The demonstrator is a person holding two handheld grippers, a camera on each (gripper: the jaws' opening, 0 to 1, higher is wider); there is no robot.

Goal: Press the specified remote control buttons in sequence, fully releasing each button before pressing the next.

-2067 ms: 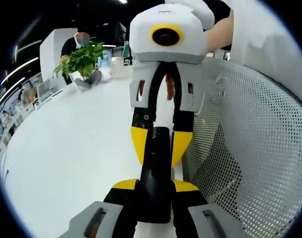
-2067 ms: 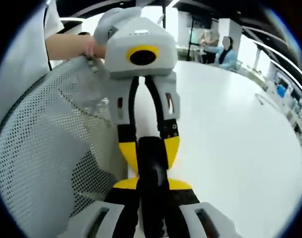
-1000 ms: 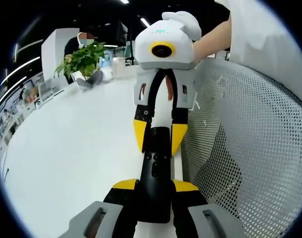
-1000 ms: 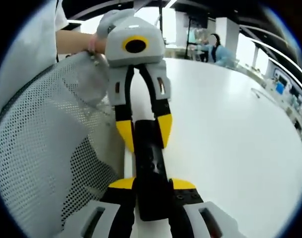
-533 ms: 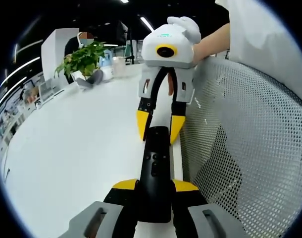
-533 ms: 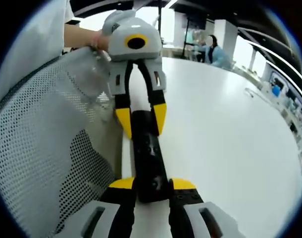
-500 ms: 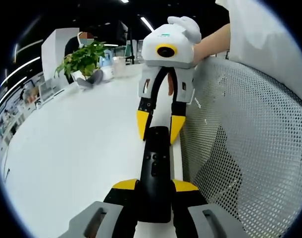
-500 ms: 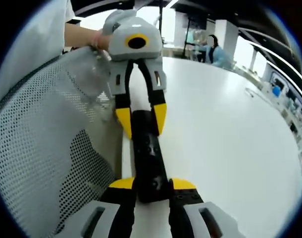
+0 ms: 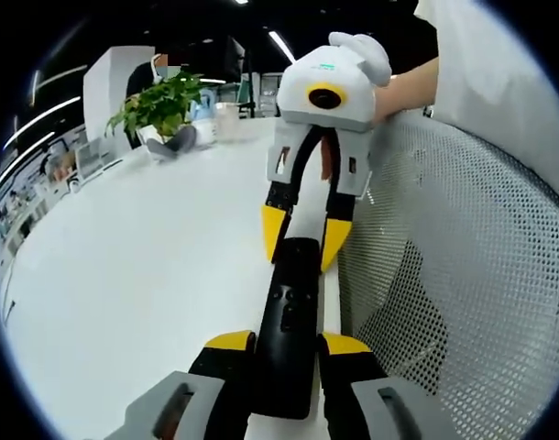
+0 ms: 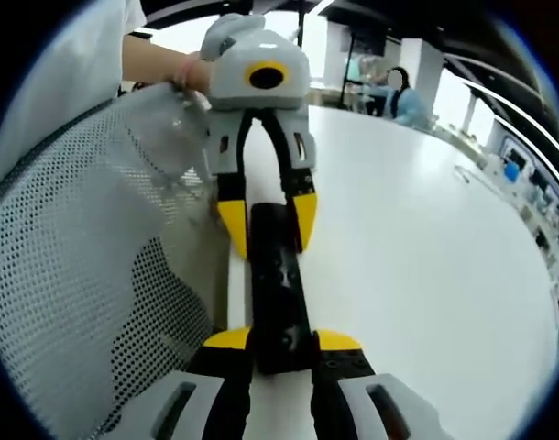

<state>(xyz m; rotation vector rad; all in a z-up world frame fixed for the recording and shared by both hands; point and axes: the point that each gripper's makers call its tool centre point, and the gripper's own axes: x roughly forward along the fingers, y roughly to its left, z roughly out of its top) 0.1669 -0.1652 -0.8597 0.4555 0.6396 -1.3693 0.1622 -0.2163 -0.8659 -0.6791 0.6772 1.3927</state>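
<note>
A black remote control (image 9: 293, 307) with small buttons lies lengthwise over the white table (image 9: 142, 266). My left gripper (image 9: 287, 346) is shut on its near end. The right gripper (image 9: 303, 240) comes in from above, held by a hand, its yellow tips on either side of the remote's far end. In the right gripper view the same remote (image 10: 275, 289) runs away from my right gripper (image 10: 282, 343), which is shut on its near end. The left gripper (image 10: 267, 225) brackets the far end there.
A white mesh chair back (image 9: 454, 275) stands close beside the remote, also seen as the mesh chair back (image 10: 87, 266) in the right gripper view. A potted plant (image 9: 160, 105) sits at the table's far side. A seated person (image 10: 403, 96) is in the background.
The two grippers have drawn apart along the remote, so more of its length shows between them. Both views have shifted slightly with the hands.
</note>
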